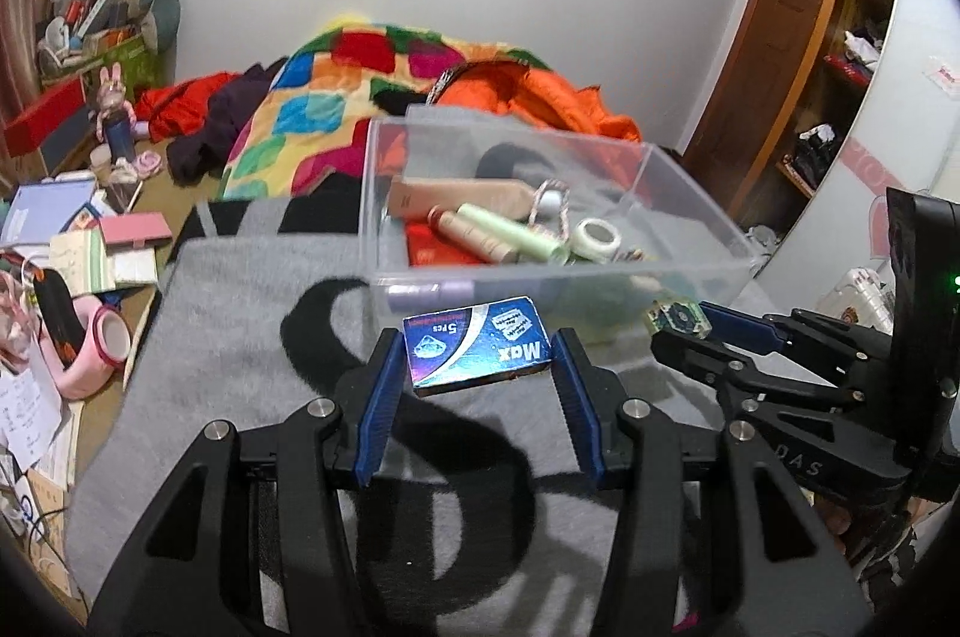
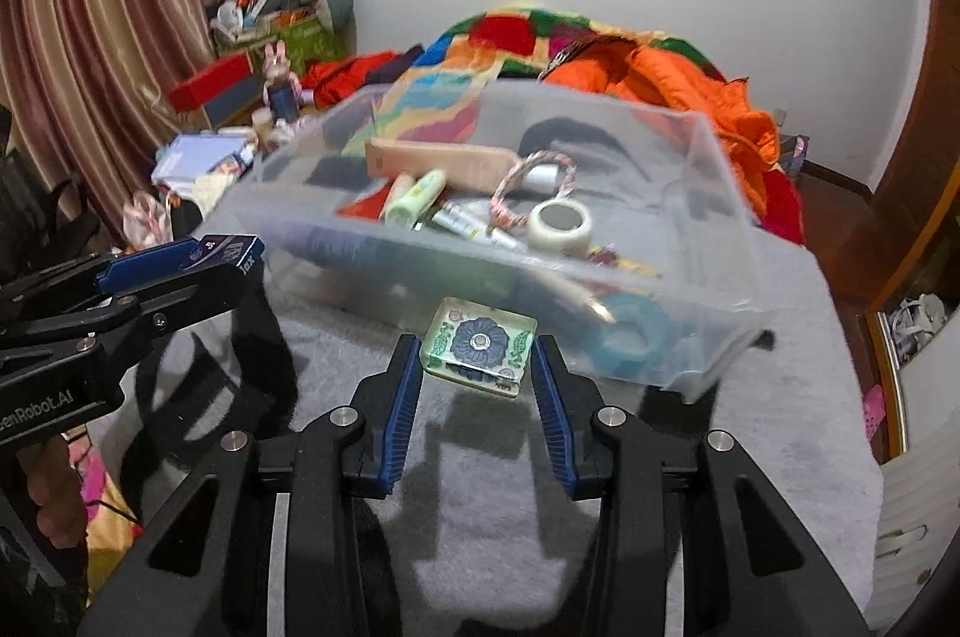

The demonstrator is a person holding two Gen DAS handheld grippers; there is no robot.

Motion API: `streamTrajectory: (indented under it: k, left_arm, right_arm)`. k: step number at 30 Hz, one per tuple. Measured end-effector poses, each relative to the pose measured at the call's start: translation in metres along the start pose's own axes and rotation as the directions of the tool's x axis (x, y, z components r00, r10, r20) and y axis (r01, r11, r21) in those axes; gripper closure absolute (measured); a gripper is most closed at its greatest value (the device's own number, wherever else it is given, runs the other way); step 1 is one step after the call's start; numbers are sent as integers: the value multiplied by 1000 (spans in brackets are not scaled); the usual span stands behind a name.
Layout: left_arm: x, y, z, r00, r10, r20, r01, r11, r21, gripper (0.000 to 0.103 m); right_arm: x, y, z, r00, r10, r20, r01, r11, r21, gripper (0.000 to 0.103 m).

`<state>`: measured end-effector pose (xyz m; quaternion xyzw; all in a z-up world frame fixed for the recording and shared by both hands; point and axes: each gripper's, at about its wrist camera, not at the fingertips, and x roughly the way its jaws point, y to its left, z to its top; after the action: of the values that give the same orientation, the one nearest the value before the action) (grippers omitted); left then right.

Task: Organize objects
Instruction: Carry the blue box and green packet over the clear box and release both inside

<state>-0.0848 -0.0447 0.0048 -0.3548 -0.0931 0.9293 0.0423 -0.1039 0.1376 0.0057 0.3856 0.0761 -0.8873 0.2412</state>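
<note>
Left tongs (image 1: 477,367) clamp a blue razor-blade box (image 1: 477,350); right tongs (image 2: 474,364) clamp a flower-patterned tile (image 2: 480,344), pattern clear only there. Clear bin (image 2: 708,193) just ahead.

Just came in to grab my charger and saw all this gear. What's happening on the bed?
A person is tidying small items into the clear plastic bin on the grey blanket, using two grippers. The left hand-held gripper grips a small blue "Max" box; the right hand-held gripper grips a square glass tile with a blue flower. Both are held just short of the bin's near wall, not yet dropped in.
</note>
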Motion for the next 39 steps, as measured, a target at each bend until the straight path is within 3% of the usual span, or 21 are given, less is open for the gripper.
streamTrajectory:
  k: [11,26,33,39]
  left_arm:
    - [-16,-15,23,997,-22,74,20,1000,20,54]
    - [-7,-32,52,993,-23,116,16,998,60,53]
    - [18,-32,60,997,-13,81,8,998,58,53]
    - [48,-23,55,1000,9,15,-9,999,47,53]
  right_arm:
    - [-37,-22,13,995,-5,104,-2,998,63,69]
    - [-52,-33,45,982,-45,183,35,998,60,69]
    - [-35,-33,52,987,-44,157,36,998,55,69]
    - [-2,-41,51,996,-41,78,35,997,75,69]
